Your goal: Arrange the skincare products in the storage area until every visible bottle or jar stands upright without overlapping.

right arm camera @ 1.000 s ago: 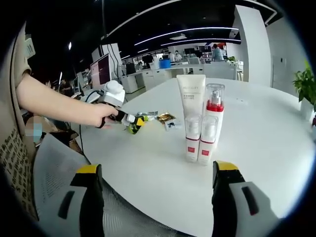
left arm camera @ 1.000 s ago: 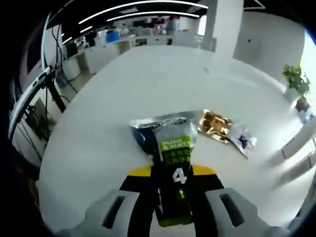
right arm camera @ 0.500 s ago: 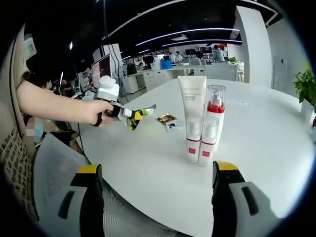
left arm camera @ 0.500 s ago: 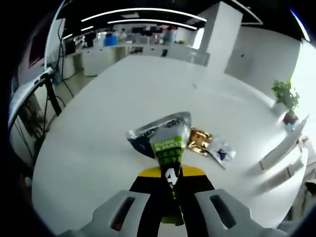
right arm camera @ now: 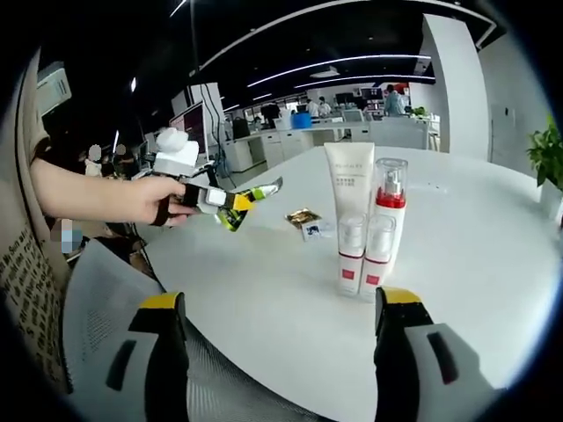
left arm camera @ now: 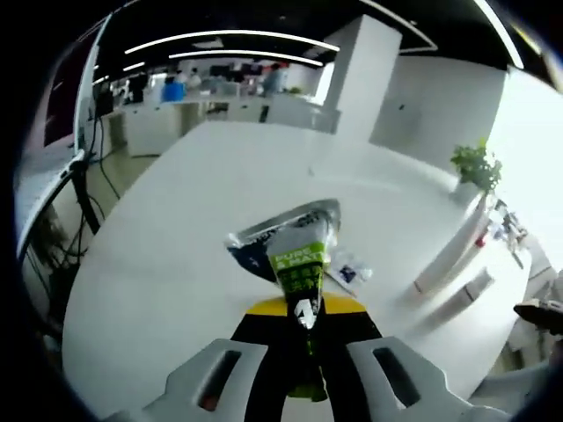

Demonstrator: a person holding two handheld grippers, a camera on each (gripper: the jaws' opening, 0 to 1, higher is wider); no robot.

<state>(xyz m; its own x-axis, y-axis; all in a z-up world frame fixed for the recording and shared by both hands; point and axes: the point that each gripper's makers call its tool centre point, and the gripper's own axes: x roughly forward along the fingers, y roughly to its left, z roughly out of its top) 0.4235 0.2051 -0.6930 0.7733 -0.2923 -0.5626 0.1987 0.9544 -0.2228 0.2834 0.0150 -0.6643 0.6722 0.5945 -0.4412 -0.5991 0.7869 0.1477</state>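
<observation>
Left gripper (left arm camera: 303, 347) clamped on green sachet (left arm camera: 299, 255), held mid-frame above the white table (left arm camera: 176, 229). Right gripper (right arm camera: 277, 352) jaws wide apart, holding nothing; tube (right arm camera: 349, 207) and pump bottle (right arm camera: 384, 224) upright, touching, centre-right.

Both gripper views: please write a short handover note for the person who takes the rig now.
Left gripper: shut on the green sachet, held above the table.
Right gripper: open, holds nothing, low at the table's near edge.
Things: white tube and pump bottle stand upright side by side. Gold sachet and a small dark-printed sachet lie flat behind them.
Done: tube and bottle upright.
Left: place the held sachet; sort the flat ones without overlap.
</observation>
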